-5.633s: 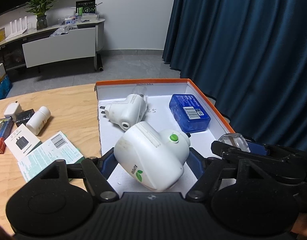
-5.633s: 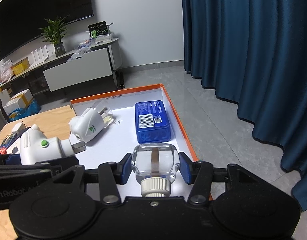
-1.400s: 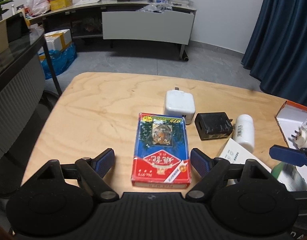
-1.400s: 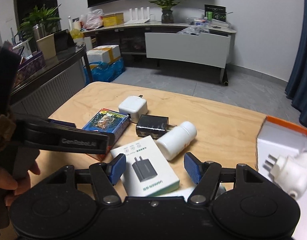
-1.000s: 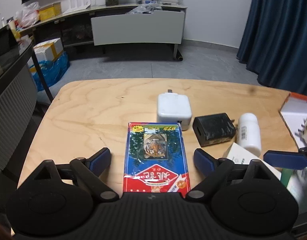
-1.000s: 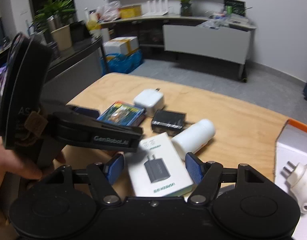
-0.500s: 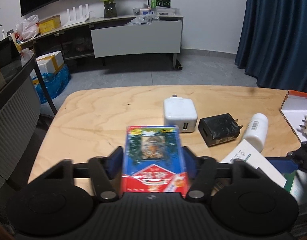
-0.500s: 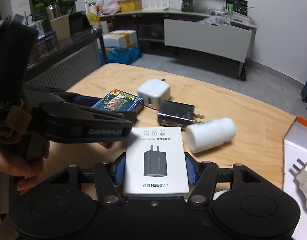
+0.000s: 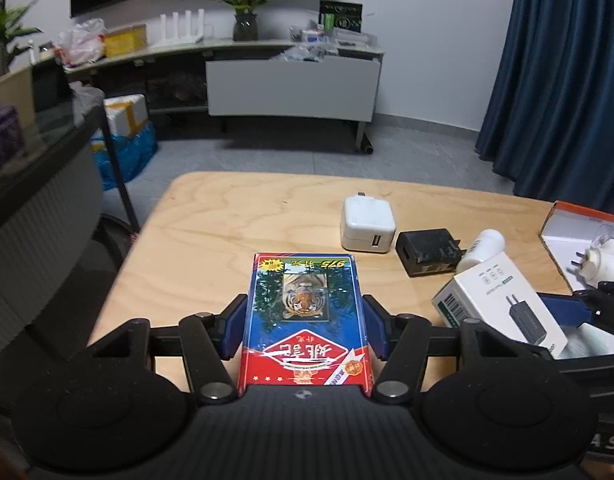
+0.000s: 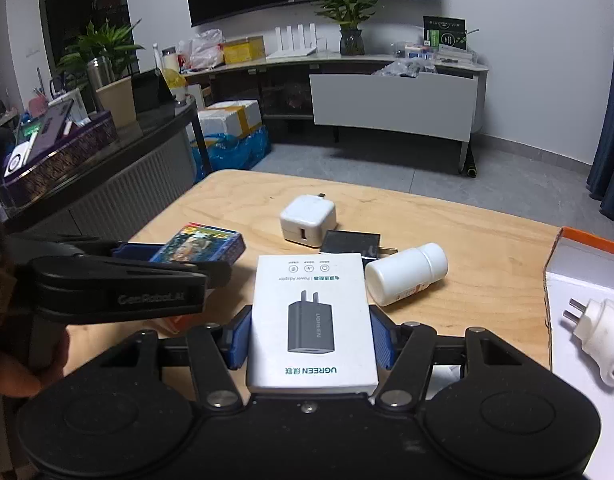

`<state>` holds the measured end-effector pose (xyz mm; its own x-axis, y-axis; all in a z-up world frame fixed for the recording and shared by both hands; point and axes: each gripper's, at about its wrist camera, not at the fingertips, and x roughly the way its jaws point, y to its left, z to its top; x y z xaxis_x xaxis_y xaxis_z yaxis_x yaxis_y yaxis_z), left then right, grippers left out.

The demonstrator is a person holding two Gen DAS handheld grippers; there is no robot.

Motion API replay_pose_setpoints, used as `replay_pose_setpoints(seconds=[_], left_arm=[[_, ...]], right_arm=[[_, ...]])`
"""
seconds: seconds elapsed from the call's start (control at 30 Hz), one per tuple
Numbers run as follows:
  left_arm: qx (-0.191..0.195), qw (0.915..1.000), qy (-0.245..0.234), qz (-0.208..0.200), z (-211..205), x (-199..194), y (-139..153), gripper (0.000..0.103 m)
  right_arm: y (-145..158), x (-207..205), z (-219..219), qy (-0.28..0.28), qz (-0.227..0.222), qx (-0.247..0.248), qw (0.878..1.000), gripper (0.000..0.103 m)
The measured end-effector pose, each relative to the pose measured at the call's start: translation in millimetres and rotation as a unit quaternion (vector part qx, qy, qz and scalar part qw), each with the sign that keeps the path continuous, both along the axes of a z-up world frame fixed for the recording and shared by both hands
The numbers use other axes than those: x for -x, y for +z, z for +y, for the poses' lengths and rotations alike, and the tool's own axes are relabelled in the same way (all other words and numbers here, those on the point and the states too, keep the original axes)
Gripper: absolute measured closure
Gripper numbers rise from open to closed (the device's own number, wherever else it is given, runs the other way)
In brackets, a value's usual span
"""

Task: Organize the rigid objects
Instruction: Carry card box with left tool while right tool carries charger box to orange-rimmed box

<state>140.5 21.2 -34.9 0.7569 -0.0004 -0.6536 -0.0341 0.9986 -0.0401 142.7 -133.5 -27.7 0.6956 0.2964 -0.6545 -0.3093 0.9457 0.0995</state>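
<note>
My left gripper (image 9: 305,330) is shut on a blue and red card box with a tiger picture (image 9: 305,316), lifted a little off the wooden table (image 9: 235,220). My right gripper (image 10: 311,338) is shut on a white power adapter box (image 10: 311,316), also raised. From the right wrist view the card box (image 10: 199,246) shows at the left, held in the left gripper (image 10: 147,268). In the left wrist view the adapter box (image 9: 495,300) hangs at the right. An orange-rimmed white box (image 10: 579,276) at the right holds a white plug-in device (image 10: 603,336).
On the table lie a white charger cube (image 9: 367,224), a black charger (image 9: 427,252) and a white bottle on its side (image 10: 407,274). A person's hand (image 10: 11,364) holds the left gripper. Beyond the table's far edge stand a dark side table and a long white sideboard.
Both grippers closed on their boxes: the left on the card box, the right on the adapter box. Both boxes then rose slightly off the table.
</note>
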Motion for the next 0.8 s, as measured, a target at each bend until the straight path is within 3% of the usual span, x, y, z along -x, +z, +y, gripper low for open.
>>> replay_pose_setpoints(seconds=[0.37,0.8], left_arm=[[-0.002,0.9996,0.02,-0.017,-10.5,60.2,36.1,0.043],[0.012,0.9994,-0.016,-0.028,-49.1,116.4,54.0,0.043]], right_arm=[[32.6,54.5,-6.7,-0.036,-0.013,-0.022,0.999,0.032],[51.3,135.5,-40.3,-0.091,-0.018,-0.026,0.995,0.032]])
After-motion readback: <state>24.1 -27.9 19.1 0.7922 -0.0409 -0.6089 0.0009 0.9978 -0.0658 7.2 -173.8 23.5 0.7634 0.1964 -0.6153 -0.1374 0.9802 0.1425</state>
